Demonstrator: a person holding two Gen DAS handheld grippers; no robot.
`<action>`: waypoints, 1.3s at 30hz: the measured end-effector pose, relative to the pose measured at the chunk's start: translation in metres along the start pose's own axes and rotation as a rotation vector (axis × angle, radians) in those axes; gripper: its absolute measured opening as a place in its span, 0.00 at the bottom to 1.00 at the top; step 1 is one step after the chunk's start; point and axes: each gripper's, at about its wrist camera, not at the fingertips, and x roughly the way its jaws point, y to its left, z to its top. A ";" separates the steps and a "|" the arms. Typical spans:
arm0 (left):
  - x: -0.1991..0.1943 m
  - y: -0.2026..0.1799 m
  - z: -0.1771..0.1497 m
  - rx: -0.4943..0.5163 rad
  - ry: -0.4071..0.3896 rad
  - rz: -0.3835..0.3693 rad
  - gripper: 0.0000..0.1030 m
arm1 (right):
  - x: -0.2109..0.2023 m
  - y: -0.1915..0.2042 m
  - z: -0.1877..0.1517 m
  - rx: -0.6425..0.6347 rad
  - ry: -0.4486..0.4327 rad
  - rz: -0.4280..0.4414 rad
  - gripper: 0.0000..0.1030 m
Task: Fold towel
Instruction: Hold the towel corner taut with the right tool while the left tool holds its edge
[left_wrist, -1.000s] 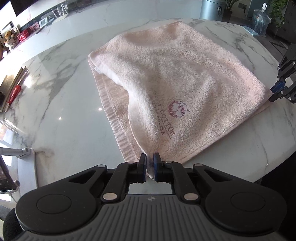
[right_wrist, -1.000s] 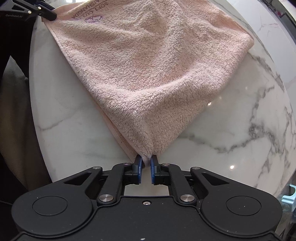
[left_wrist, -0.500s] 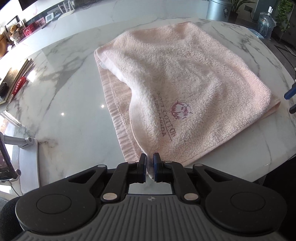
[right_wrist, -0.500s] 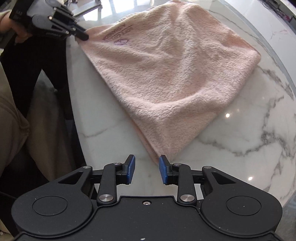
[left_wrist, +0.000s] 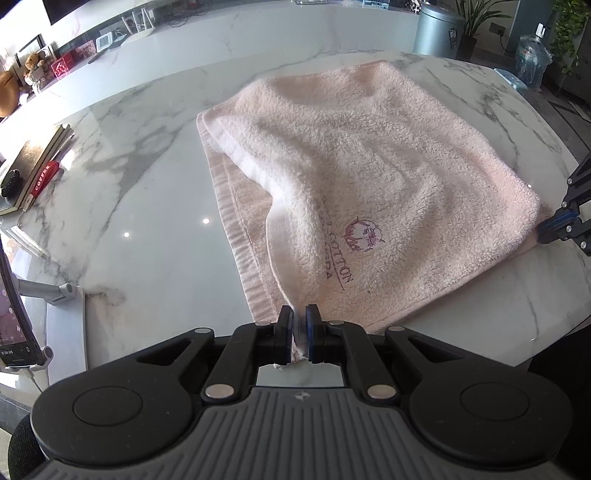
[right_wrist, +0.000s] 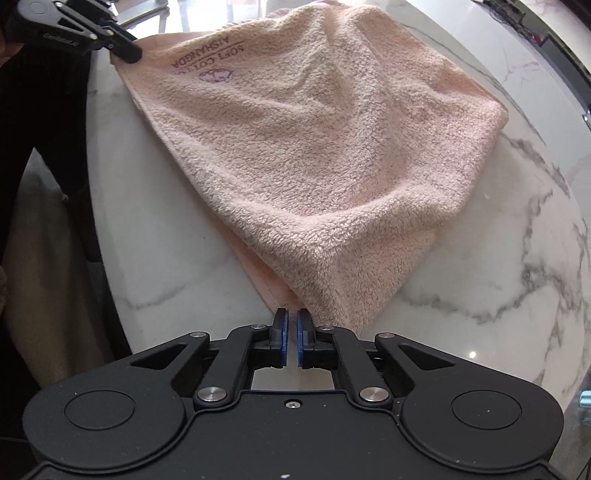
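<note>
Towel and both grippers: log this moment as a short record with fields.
towel: pink, folded over in layers, lying on the marble table
logo: on the top layer, near the left gripper
left gripper: fingers shut on a towel corner
right gripper: fingers nearly together at the opposite near corner; a pinch on the cloth cannot be confirmed
lower layer: striped edge showing on the left side

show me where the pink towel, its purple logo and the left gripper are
pink towel (left_wrist: 369, 155): left wrist view, middle of its top layer.
purple logo (left_wrist: 364, 234): left wrist view, on the emblem.
left gripper (left_wrist: 299, 325): left wrist view, between its fingertips.
</note>
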 end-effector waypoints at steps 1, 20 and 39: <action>0.000 0.002 0.000 -0.009 -0.001 0.009 0.06 | 0.002 0.000 0.000 0.008 0.003 -0.002 0.02; 0.024 0.017 -0.015 -0.075 0.080 0.015 0.06 | 0.006 -0.018 -0.004 0.116 0.033 0.018 0.02; 0.024 0.013 -0.016 -0.035 0.078 0.025 0.06 | -0.016 -0.053 0.016 0.004 0.011 -0.024 0.04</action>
